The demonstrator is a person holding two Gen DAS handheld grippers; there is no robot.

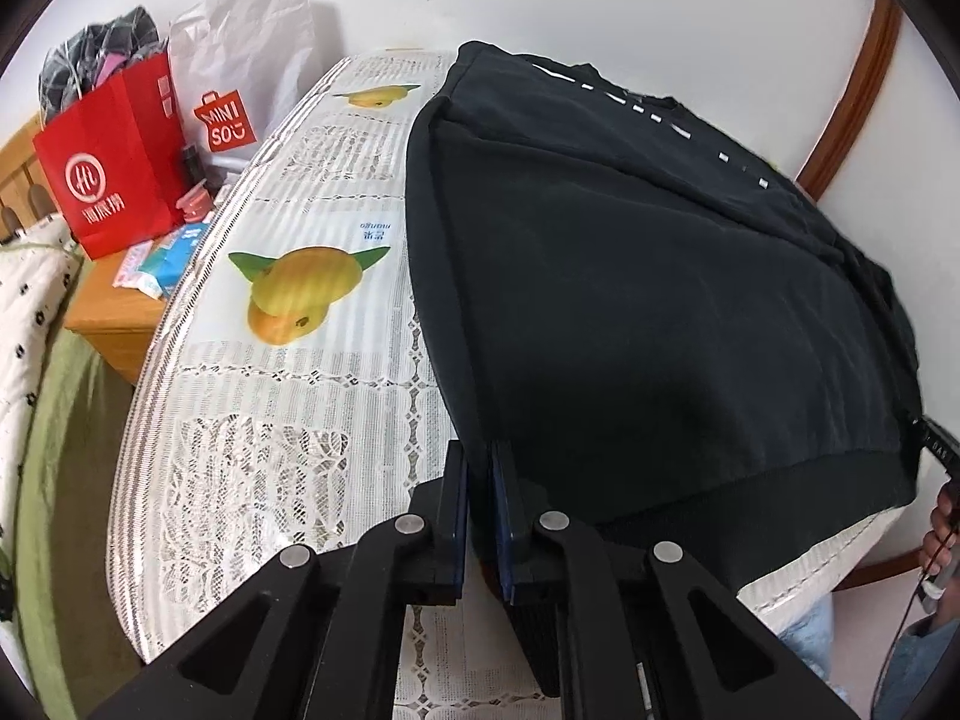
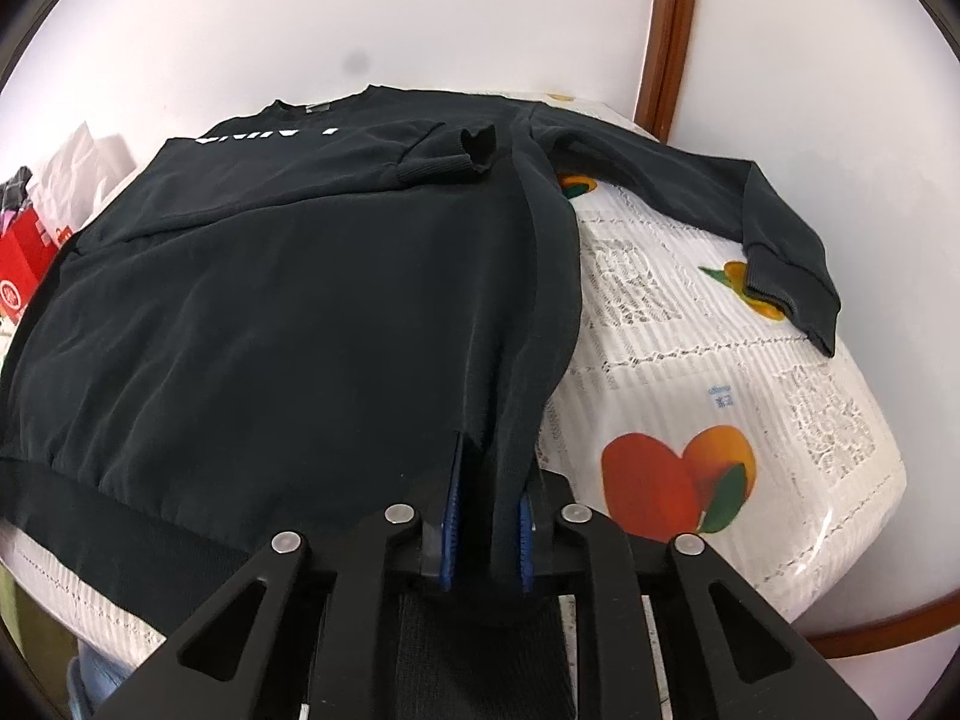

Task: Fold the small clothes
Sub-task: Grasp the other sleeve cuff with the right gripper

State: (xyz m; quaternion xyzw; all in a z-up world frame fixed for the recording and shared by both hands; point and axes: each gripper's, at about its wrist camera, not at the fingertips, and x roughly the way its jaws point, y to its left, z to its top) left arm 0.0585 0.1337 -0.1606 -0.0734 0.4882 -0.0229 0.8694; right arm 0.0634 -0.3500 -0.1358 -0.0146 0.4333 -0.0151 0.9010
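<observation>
A: Sweatshirt (image 1: 660,300), black, lies spread over the desk (image 1: 288,396), right in front of both hand-held grippers. Its hem runs along the near edge.

B: What has the left hand-held gripper (image 1: 479,468) got?

A: Its jaws are nearly closed on the sweatshirt's left side edge, down by the hem corner. The fabric rises into the narrow gap between the blue pads.

B: And the right hand-held gripper (image 2: 487,480)?

A: Same on the opposite edge. Its jaws are pinched on a fold of the sweatshirt's right side, and the cloth runs straight ahead from the gap as a raised ridge.

B: Sleeves?

A: One sleeve (image 2: 444,159) is folded across the chest, cuff ahead of the right hand-held gripper. The other sleeve (image 2: 774,240) stretches out to its right over the desk cover, cuff lying on a fruit print.

B: Anything printed on the sweatshirt?

A: White lettering (image 2: 264,135) near the collar, at the far end. Too small to read.

B: What lies past the desk?

A: Far left of the left hand-held gripper, a red bag (image 1: 108,168) and a white bag (image 1: 240,60) stand on a wooden cabinet (image 1: 114,324). A white wall (image 2: 360,12) is behind the desk.
</observation>
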